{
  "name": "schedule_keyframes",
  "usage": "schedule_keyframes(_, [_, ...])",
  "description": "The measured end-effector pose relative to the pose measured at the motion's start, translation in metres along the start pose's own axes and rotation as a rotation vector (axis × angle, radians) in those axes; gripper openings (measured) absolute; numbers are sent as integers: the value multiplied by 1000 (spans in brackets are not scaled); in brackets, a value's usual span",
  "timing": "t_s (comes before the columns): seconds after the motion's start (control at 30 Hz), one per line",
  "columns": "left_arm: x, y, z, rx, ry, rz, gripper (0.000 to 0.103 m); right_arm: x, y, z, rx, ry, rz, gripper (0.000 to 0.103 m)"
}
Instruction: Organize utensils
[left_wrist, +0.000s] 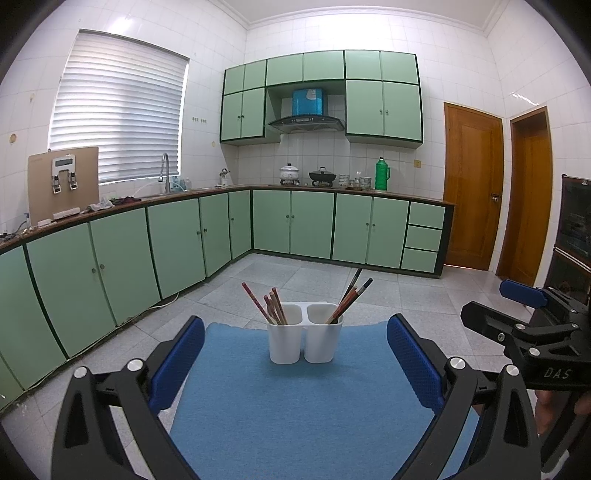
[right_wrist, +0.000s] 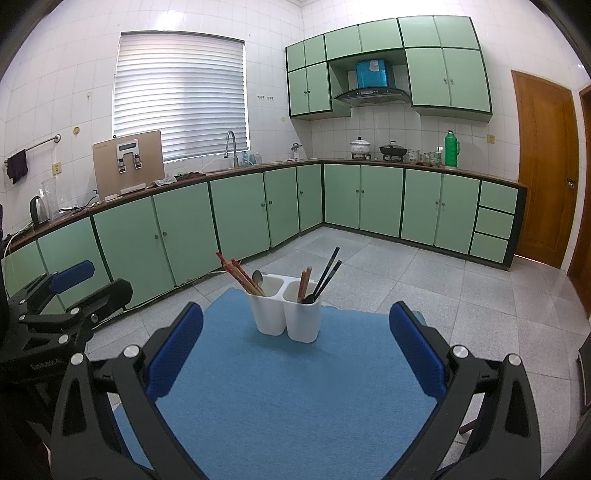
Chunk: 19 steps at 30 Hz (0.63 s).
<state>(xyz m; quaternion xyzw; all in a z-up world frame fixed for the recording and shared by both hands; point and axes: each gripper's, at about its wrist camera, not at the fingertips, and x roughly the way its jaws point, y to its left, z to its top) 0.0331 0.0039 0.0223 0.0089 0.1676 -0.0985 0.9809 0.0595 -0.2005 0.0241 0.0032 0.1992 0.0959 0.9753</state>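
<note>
White plastic two-compartment utensil holder (left_wrist: 305, 332) on your blue mat (left_wrist: 295, 406), red chopsticks (left_wrist: 271, 302) left, dark chopsticks (left_wrist: 351, 299) right; your left gripper (left_wrist: 295, 365) and right gripper (right_wrist: 295, 354) both gape wide, empty

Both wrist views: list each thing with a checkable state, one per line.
left gripper: open, holding nothing
right gripper: open, holding nothing
white holder: upright on the blue mat, two compartments
left compartment: light red chopsticks and a metal spoon, leaning
right compartment: black chopsticks, a brown pair and a dark spoon, leaning
base cabinet doors: shut
</note>
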Motion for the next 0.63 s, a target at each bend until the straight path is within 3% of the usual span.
schedule_keyframes(0.63, [3,-4,0,-10,12,-3,97,2,-9,-3,12,8,-7,98])
